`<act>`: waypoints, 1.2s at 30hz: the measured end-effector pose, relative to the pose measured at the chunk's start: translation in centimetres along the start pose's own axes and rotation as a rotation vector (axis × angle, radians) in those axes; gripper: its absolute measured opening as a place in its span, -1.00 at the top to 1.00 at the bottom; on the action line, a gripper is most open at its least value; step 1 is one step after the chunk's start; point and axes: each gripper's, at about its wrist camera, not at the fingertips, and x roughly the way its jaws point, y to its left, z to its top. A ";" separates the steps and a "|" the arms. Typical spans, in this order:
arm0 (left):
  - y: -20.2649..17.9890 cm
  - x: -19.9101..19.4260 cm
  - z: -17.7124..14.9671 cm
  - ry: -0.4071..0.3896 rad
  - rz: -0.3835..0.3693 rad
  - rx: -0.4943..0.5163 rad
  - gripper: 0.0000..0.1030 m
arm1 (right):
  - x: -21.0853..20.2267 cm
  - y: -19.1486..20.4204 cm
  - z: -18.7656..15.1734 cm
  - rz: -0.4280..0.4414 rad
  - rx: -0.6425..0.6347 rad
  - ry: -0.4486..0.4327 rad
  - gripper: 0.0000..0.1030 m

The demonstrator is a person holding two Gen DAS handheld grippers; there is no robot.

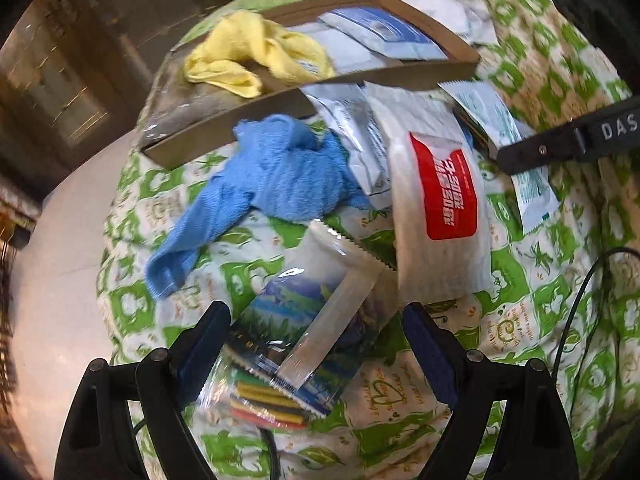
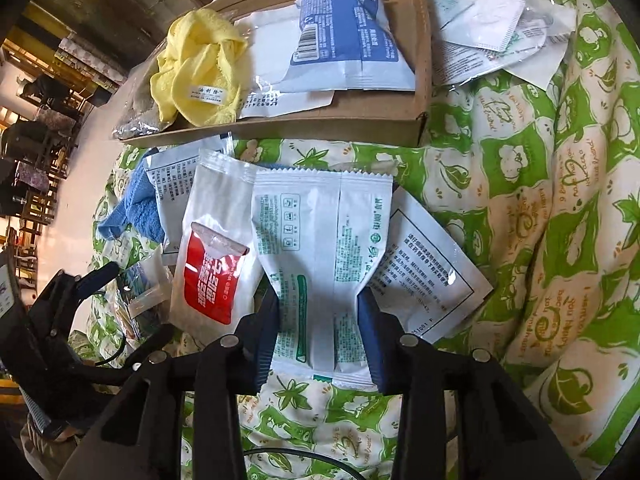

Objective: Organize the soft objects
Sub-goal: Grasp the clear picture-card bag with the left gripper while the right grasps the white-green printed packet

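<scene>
We see left gripper [image 1: 316, 340] jaws spread around landscape-print packet [image 1: 304, 320] | right gripper [image 2: 318, 320] jaws pinching green-print sachet [image 2: 320, 248], centre frame

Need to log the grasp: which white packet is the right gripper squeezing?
The green-printed packet, pinched between the right gripper fingers; the red-labelled packet lies free beside it.

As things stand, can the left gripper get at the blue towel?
Probably not directly: the left gripper is open around a scenic-print packet, which lies between it and the blue towel beyond.
</scene>
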 end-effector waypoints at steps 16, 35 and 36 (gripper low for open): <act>0.1 1.5 -0.3 0.050 -0.125 0.002 -0.49 | 0.5 0.2 -0.7 0.011 0.002 -0.011 0.27; 3.4 -3.9 -3.5 -0.004 -0.111 -0.236 -0.49 | -2.0 0.8 -1.3 -0.021 -0.034 -0.089 0.27; 3.9 -4.4 -3.6 -0.008 -0.110 -0.240 -0.49 | -2.1 0.8 -1.4 -0.022 -0.035 -0.090 0.27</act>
